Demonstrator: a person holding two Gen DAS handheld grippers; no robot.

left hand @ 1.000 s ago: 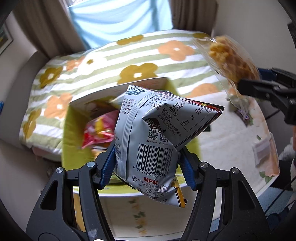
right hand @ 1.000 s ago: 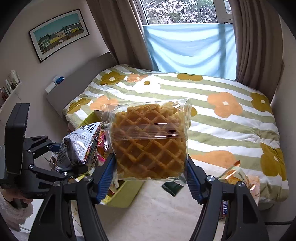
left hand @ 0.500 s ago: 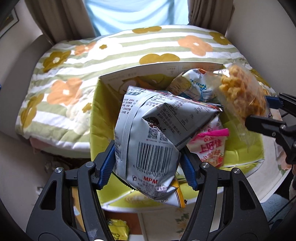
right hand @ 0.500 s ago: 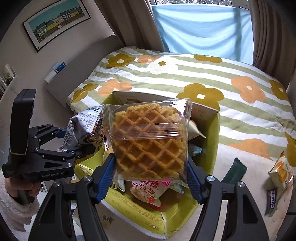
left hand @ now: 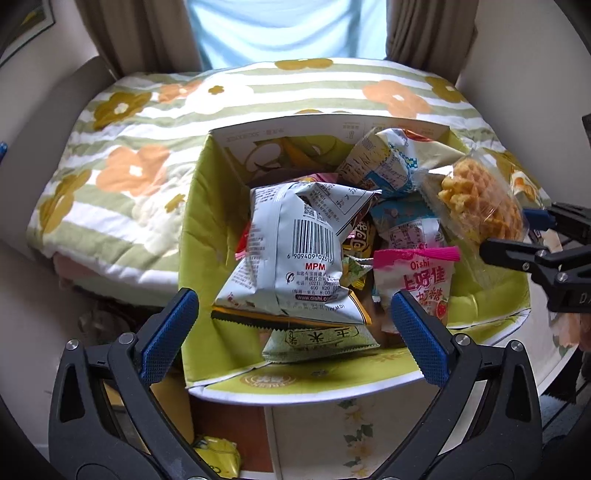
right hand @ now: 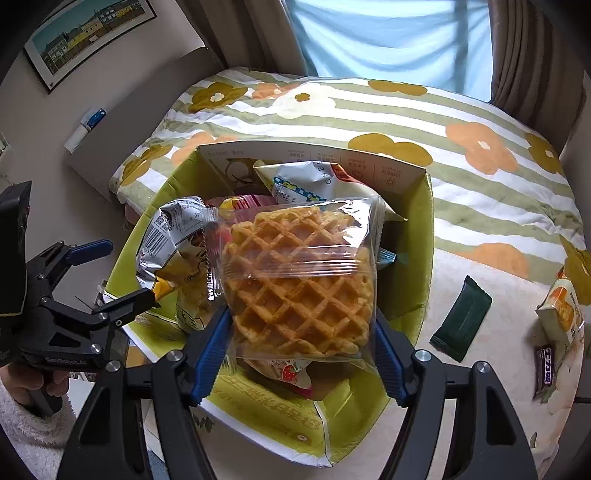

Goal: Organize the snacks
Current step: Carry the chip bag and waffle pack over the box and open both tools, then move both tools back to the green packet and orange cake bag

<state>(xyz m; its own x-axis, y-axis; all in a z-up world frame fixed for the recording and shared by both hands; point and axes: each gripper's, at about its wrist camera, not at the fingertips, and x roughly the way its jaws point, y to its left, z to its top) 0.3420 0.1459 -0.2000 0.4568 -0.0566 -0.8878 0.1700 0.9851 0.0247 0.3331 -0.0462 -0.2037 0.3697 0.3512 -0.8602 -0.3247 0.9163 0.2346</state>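
**Green Carton Brims With Crinkled Packets by a Flowered Bed**

Cotton bedding striped green and white, with orange and mustard blossoms, fills the far half of the room below a pale blue window blind and brown curtains. A framed townscape hangs on the left wall. Near it stands a lime-green cardboard box on a pale floral tabletop, heaped with glossy foil bags.

The left gripper has its blue ribbed fingers spread wide and grips nothing; the silver barcode packet lies just beyond them on the heap. The right gripper is clamped on a clear, crackly waffle pack, holding it upright above the box. A flat dark green sachet lies on the table to the right, well apart from the box.
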